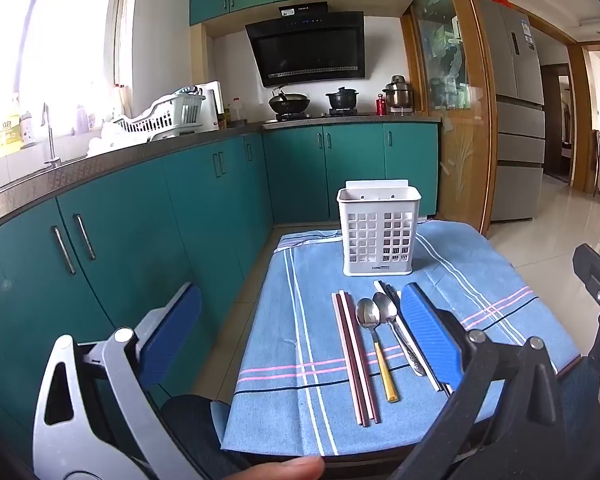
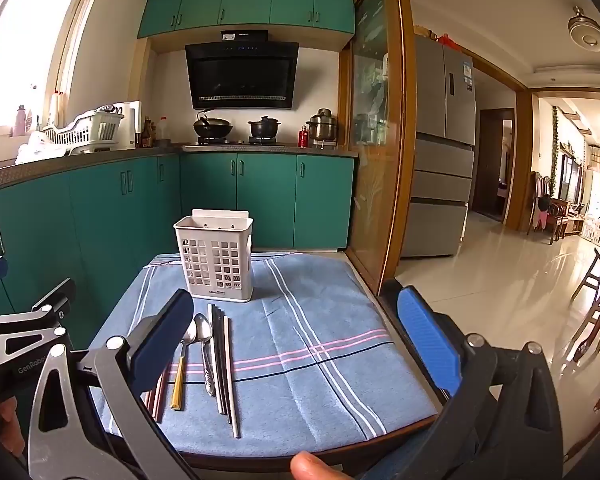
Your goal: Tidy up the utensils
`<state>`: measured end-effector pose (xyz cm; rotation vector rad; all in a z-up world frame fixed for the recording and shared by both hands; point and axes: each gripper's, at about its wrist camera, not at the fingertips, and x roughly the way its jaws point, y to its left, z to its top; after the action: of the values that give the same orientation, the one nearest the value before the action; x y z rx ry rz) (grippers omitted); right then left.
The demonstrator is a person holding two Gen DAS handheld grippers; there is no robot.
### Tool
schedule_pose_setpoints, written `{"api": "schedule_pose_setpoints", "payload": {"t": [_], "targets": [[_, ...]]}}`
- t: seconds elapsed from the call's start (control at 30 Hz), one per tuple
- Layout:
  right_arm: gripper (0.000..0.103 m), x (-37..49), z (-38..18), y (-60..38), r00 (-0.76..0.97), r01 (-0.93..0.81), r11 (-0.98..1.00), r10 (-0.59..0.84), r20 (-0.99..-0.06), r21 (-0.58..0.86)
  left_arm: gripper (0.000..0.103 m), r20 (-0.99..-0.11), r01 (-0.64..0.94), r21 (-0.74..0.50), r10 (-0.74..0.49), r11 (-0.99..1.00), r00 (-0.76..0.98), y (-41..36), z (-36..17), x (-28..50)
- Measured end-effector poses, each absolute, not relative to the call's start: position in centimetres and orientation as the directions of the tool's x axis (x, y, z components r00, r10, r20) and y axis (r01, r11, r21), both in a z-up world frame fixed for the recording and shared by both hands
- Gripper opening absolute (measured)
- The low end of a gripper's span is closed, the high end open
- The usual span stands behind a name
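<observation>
Two spoons [image 1: 374,314] and chopsticks [image 1: 354,356] lie just before the basket [image 1: 380,232] on the cloth [image 1: 292,360]. Left tool [image 1: 300,332] and right tool [image 2: 300,340]: both apart, holding nothing.

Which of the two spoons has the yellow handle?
The left spoon, lying next to the dark red chopsticks. Its handle is yellow, while the other spoon to its right is all metal and sits against the grey chopsticks.

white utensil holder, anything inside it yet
Nothing sticks up above the rim of the white utensil holder. Through its grid holes only dark striped patches show low down; what they are, and the floor inside, can't be made out.
</observation>
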<state>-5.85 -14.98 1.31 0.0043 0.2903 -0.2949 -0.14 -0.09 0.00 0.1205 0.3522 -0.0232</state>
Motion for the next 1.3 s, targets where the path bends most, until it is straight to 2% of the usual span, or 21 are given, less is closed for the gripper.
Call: {"api": "schedule_pose_setpoints", "payload": {"t": [1.3], "targets": [[0.1,-6.01,0.92,-14.66,0.922,0.266,0.964,-0.261,-0.285,-0.022,0.099,-0.359,0.045,0.112,-0.001,0.993,0.933,0.16,-0.33,0.43]]}}
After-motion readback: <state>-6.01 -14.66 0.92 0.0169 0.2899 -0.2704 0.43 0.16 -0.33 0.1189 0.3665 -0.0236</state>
